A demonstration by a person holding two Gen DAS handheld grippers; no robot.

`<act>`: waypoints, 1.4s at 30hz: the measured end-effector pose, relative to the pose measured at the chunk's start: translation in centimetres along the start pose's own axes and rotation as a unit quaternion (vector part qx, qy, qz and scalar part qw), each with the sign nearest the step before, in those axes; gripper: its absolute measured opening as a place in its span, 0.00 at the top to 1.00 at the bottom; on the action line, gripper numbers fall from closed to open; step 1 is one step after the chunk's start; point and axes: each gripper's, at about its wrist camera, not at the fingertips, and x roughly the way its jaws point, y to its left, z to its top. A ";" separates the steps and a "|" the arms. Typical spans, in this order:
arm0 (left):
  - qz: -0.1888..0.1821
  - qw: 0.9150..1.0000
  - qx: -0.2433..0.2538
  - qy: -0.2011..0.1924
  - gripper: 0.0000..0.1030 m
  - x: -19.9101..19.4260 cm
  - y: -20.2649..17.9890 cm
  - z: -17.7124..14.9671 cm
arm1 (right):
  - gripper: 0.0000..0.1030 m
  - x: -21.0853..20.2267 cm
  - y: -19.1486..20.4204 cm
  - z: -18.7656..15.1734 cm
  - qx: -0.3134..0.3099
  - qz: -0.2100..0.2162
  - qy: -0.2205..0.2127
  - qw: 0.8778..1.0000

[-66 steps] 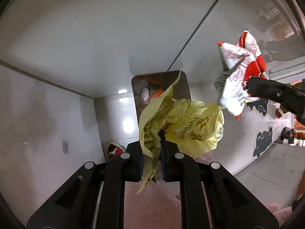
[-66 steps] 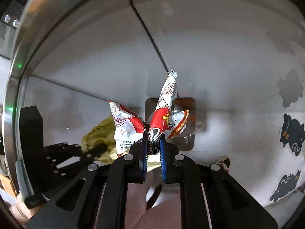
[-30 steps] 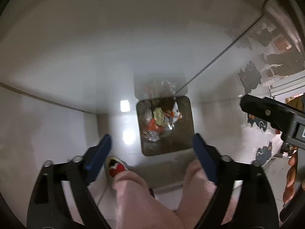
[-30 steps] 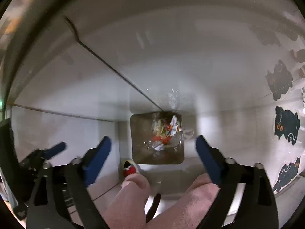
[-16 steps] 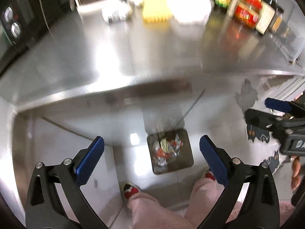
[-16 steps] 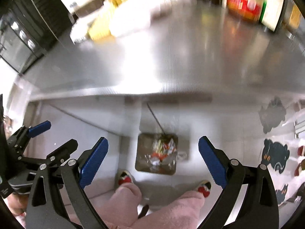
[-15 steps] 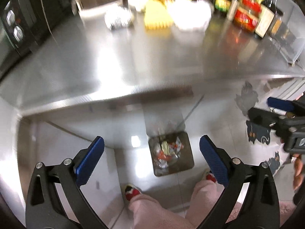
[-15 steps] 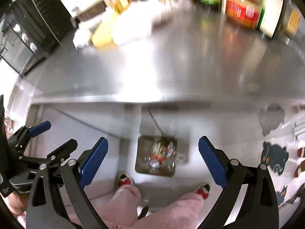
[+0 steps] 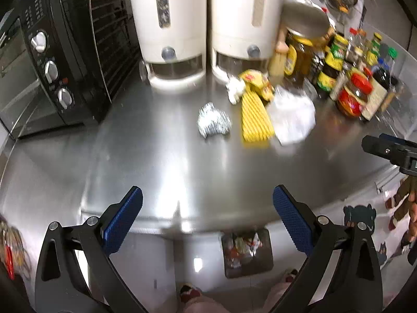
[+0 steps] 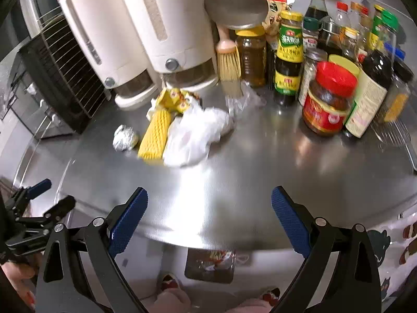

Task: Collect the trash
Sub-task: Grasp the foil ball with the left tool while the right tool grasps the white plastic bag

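Both claws wide, nothing in either, over steel counter edge.

L gripper (image 9: 207, 217) and R gripper (image 10: 209, 215) gape w/ blue pads bare; L jaws just finished opening. Bin (image 9: 247, 257) w/ wrappers at 6 on floor. Ahead at 12 on counter (image 9: 156, 161): foil ball (image 9: 213, 124), yellow pack (image 9: 256, 120), white bag (image 9: 293, 120).

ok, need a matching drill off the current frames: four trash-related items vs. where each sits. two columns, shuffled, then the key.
1 foil ball
2 yellow corrugated piece
3 white plastic bag
4 trash bin

A on the floor below the counter edge
B between foil and bag
C nearest the black oven
D nearest the red-lidded jar

Pairs: 1-C, 2-B, 3-D, 4-A
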 end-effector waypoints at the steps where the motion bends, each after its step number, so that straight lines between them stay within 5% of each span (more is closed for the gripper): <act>1: 0.002 1.000 -0.002 -0.003 0.08 0.2 0.2 0.5 | 0.07 0.4 0.0 0.5 0.004 0.003 0.000 1.000; 5: -0.001 1.000 -0.006 -0.005 0.09 1.8 1.0 2.6 | 0.07 2.7 -0.3 2.7 0.015 0.000 0.004 1.000; 8: -0.012 1.000 -0.013 0.001 0.18 3.7 1.7 4.2 | 0.08 4.3 -0.4 3.9 0.025 0.002 0.008 1.000; 15: -0.024 0.999 -0.019 0.027 0.32 8.6 1.7 6.4 | 0.28 8.1 0.3 5.8 0.037 0.012 0.028 0.999; 34: -0.034 0.996 -0.017 0.076 0.32 15.3 0.3 8.4 | 0.30 13.5 -0.1 6.3 0.061 -0.004 0.059 0.996; 37: -0.046 0.995 -0.019 0.081 0.43 15.8 0.1 8.4 | 0.50 13.8 0.1 6.3 0.057 0.003 0.059 0.997; 41: -0.051 0.995 -0.008 0.083 0.69 15.4 -0.2 8.4 | 0.63 13.2 0.4 6.1 0.041 0.007 0.049 0.998; 42: -0.049 0.995 -0.004 0.083 0.68 15.3 -0.3 8.3 | 0.63 12.9 0.4 6.0 0.039 0.009 0.048 0.998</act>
